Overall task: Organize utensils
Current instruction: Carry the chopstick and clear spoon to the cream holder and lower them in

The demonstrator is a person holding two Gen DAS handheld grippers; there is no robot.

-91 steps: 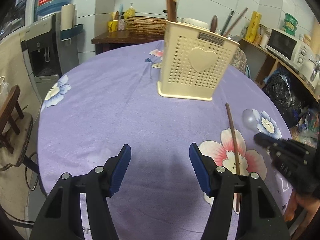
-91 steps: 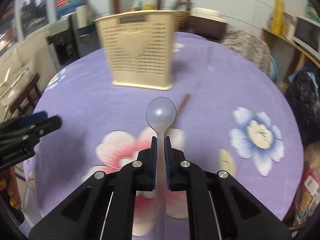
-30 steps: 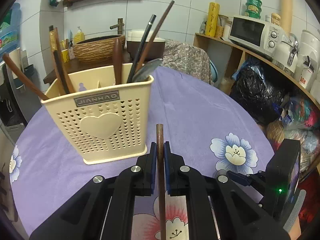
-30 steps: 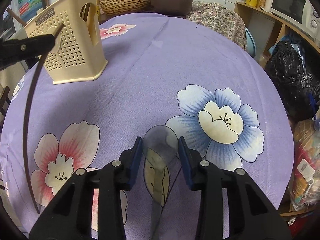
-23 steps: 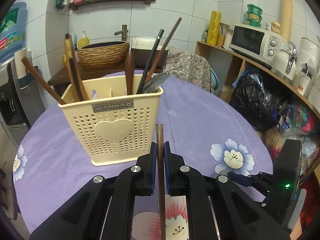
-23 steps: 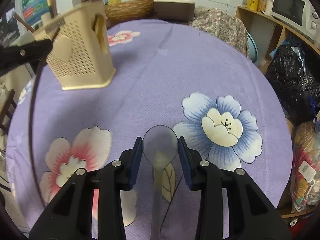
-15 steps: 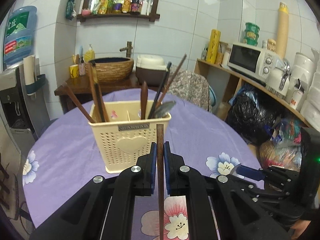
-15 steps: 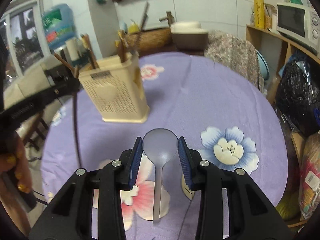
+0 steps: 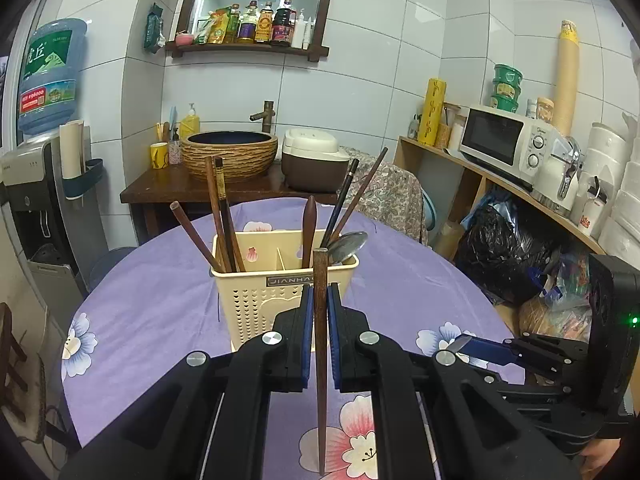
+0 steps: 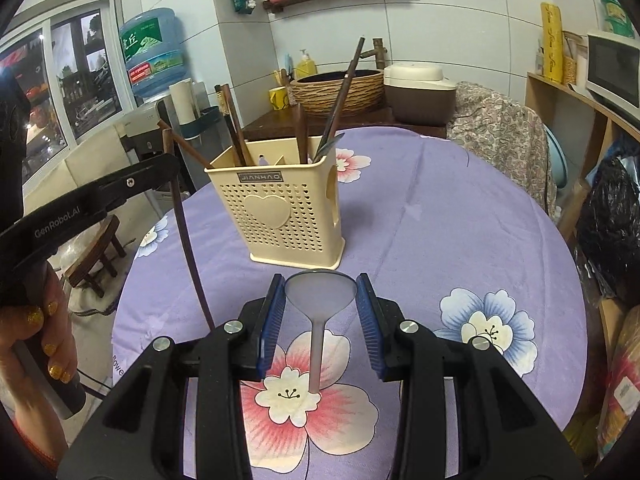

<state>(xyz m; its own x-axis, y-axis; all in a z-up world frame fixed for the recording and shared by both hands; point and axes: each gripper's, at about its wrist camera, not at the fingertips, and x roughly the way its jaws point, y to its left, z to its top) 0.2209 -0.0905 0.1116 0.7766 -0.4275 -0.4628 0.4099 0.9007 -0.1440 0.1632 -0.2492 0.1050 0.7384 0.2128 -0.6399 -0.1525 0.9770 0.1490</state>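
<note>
My left gripper [image 9: 319,334] is shut on a dark brown chopstick [image 9: 320,364] and holds it upright in the air, in front of the cream utensil holder [image 9: 280,292]. The holder stands on the purple flowered tablecloth [image 9: 152,304] with several chopsticks and a metal spoon [image 9: 347,243] in it. My right gripper [image 10: 321,318] is shut on the bowl of a translucent plastic spoon [image 10: 320,300], handle hanging down, above the table just before the holder [image 10: 286,216]. The left gripper [image 10: 120,192] and its chopstick [image 10: 190,256] show at the left of the right wrist view.
A wooden side table with a woven basin [image 9: 230,154] and a rice cooker [image 9: 314,164] stands behind the round table. A shelf with a microwave [image 9: 506,146] and black bags [image 9: 504,256] is on the right. A water dispenser [image 9: 44,184] and a stool [image 10: 96,256] are on the left.
Both grippers have risen well above the table with their loads, the left with the chopstick, the right with the plastic spoon. The holder now looks farther away and lower.
</note>
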